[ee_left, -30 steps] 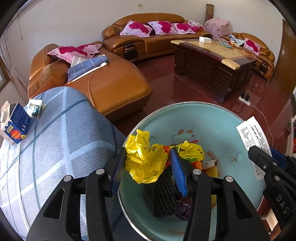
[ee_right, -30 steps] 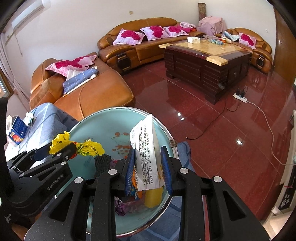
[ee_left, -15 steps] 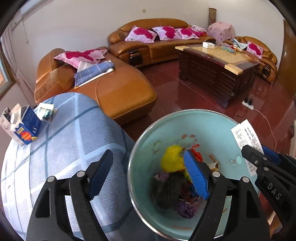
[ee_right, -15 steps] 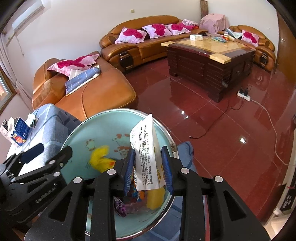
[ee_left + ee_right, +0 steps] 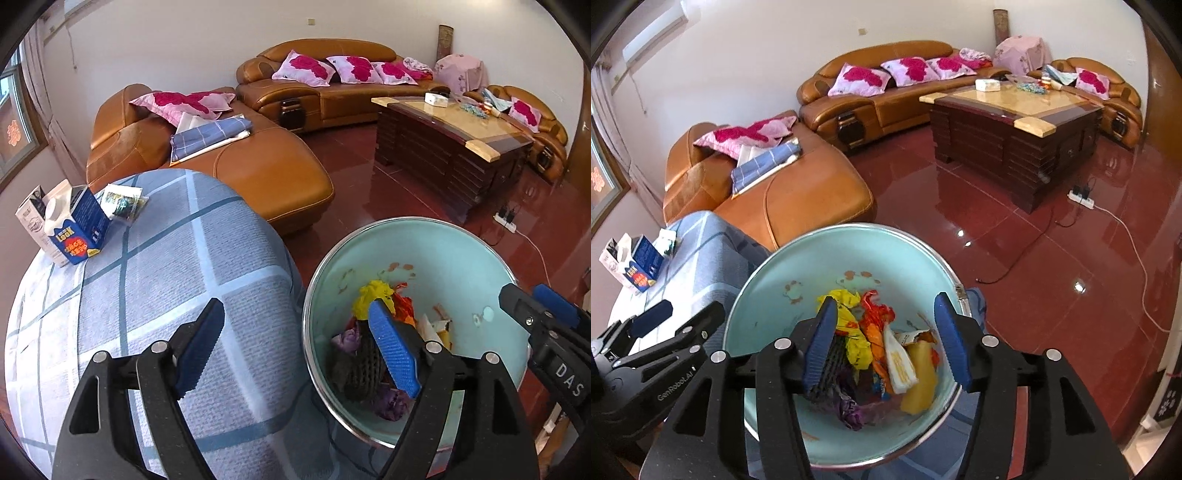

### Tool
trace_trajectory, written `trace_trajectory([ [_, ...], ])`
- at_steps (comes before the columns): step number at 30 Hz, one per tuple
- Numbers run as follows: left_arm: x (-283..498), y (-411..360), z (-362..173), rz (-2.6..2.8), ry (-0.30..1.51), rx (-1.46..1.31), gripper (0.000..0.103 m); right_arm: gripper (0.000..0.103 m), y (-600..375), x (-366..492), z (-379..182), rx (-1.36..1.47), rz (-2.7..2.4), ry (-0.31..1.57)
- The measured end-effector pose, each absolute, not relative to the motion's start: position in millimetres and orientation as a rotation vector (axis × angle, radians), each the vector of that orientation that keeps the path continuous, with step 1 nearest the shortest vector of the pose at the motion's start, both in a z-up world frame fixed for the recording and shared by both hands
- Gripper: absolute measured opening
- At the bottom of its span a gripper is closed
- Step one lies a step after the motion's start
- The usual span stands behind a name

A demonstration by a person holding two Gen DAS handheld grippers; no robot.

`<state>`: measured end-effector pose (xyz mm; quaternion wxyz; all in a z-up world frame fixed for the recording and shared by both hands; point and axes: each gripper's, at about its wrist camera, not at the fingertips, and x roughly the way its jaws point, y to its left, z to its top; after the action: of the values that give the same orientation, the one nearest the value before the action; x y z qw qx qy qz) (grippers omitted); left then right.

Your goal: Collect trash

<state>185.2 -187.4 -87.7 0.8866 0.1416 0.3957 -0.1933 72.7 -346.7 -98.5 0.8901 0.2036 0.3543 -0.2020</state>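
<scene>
A round pale-turquoise bin with a shiny metal rim (image 5: pixel 768 266) stands on the red tiled floor beside a table covered in a blue-grey checked cloth (image 5: pixel 155 280). Both hand-held grippers hang over its mouth. The right gripper (image 5: pixel 891 341) has its blue-padded fingers spread wide and holds nothing; directly below the gap between them lies the heap of trash at the bottom of the bin: a crumpled yellow plastic wrapper (image 5: pixel 849 325), an orange snack wrapper (image 5: pixel 877 325), a white-and-yellow packet (image 5: pixel 899 360), a black foam net sleeve (image 5: pixel 829 363) and a crumpled purple wrapper (image 5: pixel 849 410). The left gripper (image 5: pixel 295 350) is also spread wide and empty, straddling the bin's rim: its left finger hangs over the checked cloth, its right finger over the trash, with the yellow wrapper just beyond that fingertip. Well away from both grippers, at the far end of the cloth, a blue-and-white milk carton with an opened top (image 5: pixel 75 232) lies on its side next to a small flat printed packet (image 5: pixel 123 197). Behind are tan leather sofas (image 5: pixel 258 170) with pink cushions and a dark wooden coffee table (image 5: pixel 1015 125).
</scene>
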Motion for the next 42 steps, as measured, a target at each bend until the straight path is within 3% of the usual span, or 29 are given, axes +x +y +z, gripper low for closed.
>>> trace_trajectory([
  [4,172.9,-176.9,-82.9,-0.393,0.816,0.289,0.086,0.083,-342.2,56.1,-94.4,0.432,-0.441,0.710],
  [7,161.1,-167.7,-78.9,-0.395,0.809,0.280,0.089,0.090,-333.7,40.4,-89.8,0.427,-0.465,0.678],
  [18,103.2,-118.3,-52.2,-0.366,0.693,0.252,0.097,0.093,-289.1,-16.8,-60.7,0.345,-0.503,0.553],
  [33,32.1,-65.9,19.8,-0.296,0.454,0.168,0.097,0.096,-241.1,-67.5,11.0,0.257,-0.432,0.306],
  [42,27.2,-60.1,28.2,-0.279,0.435,0.156,0.097,0.096,-241.7,-73.0,20.6,0.264,-0.440,0.279],
])
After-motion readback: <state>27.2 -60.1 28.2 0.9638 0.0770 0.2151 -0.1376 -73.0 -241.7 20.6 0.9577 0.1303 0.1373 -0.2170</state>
